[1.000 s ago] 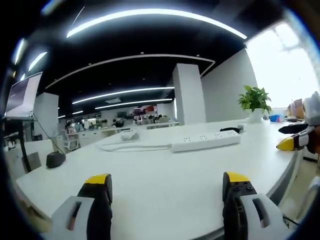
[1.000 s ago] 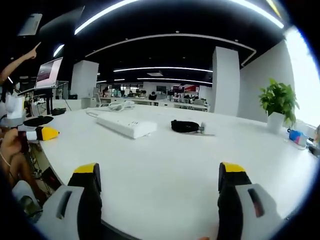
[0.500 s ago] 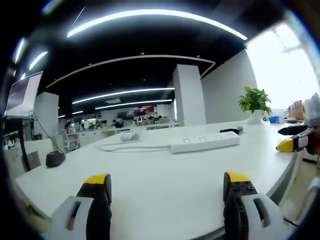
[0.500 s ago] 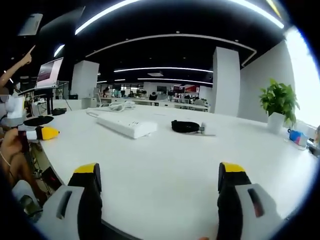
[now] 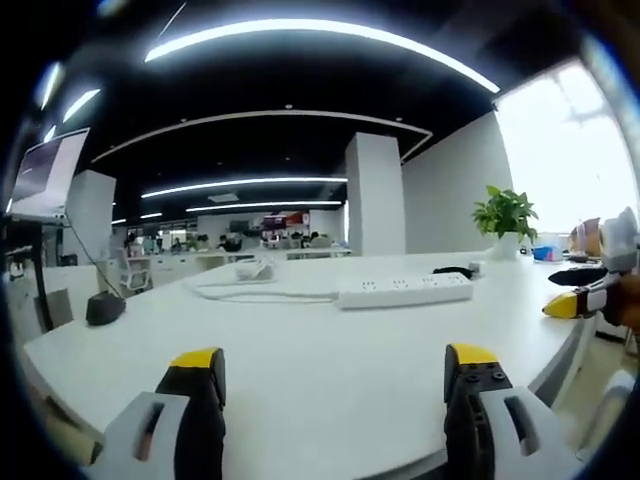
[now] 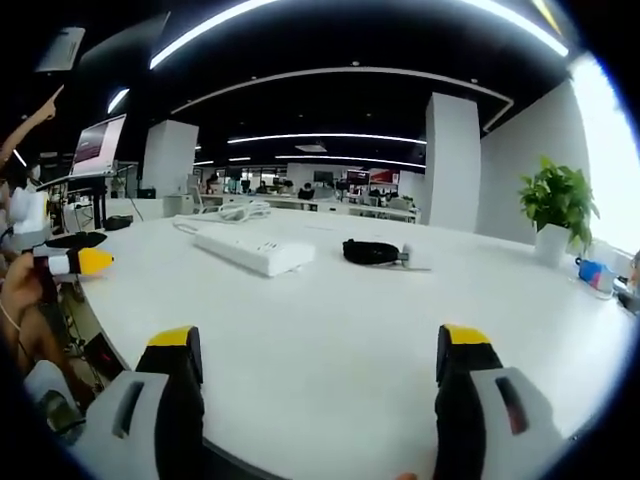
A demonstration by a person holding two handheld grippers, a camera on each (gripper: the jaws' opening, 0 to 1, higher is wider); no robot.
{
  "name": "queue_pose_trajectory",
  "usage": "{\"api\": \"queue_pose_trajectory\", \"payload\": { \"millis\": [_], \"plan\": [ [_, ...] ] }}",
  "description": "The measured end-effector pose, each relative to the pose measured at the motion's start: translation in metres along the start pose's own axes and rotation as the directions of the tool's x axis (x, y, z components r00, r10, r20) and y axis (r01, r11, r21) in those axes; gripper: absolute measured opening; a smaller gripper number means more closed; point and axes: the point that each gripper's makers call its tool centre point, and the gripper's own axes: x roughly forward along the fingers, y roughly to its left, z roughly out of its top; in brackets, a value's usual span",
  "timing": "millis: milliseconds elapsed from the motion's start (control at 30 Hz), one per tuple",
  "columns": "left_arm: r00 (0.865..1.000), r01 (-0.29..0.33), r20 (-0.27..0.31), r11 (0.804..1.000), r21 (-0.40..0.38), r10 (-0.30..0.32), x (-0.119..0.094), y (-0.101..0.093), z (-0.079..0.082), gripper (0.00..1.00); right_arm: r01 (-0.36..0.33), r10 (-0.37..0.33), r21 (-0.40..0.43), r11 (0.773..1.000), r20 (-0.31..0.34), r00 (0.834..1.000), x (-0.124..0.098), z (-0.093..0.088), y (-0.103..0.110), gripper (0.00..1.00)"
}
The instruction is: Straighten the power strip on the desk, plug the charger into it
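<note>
The left tongs point(image 5: 333, 375) hang just over the near edge of the white worktop point(image 5: 320, 350), jaws spread wide with nothing between them, yellow tips showing at 7 and 5 o'clock of the left gripper view. Ahead of them, toward 12 o'clock across bare surface, the white power strip point(image 5: 404, 291) lies flat with its sockets facing up, its white cable point(image 5: 255, 291) trailing off to 10 o'clock in a loose loop. Just beyond the strip's right end sits the black charger point(image 5: 455, 271), apart from the strip. A dark mouse-like object point(image 5: 104, 308) rests at 9 o'clock near the worktop edge, and a potted plant point(image 5: 506, 217) stands at 2 o'clock. The right tongs point(image 6: 318, 368) are likewise wide open and empty, low over the worktop point(image 6: 330, 320) in the right gripper view. From there the power strip point(image 6: 254, 251) lies at 11 o'clock, well apart from the jaws, and the charger point(image 6: 372, 252), a coiled black bundle, lies at 12 o'clock, near the strip but not touching it. The plant point(image 6: 558, 210) is at 2 o'clock.
</note>
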Motion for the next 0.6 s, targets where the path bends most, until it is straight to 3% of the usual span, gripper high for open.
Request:
{"api": "queue_pose_trajectory", "payload": {
  "millis": [267,433,500,600],
  "plan": [
    [1.000,0.004,-0.014,1.000,-0.007,-0.004,-0.001,-0.001,-0.001,0.91,-0.007,0.007,0.011,1.000,-0.003,1.000,-0.002,0.003,0.002,0.98],
    [0.996,0.024,-0.088,1.000,-0.014,-0.025,0.000,0.004,0.002,0.86,-0.015,0.016,-0.006,1.000,0.072,0.997,-0.004,0.033,-0.004,1.00],
    [0.996,0.064,-0.062,0.998,0.003,-0.064,0.002,0.002,0.013,0.86,-0.024,0.027,-0.024,0.999,0.117,0.993,-0.002,0.050,-0.008,0.99],
    [0.990,0.135,-0.038,0.990,-0.034,-0.137,0.009,-0.003,0.023,0.86,-0.033,0.037,-0.040,0.999,0.117,0.992,0.007,0.059,-0.012,0.99]
  ]
}}
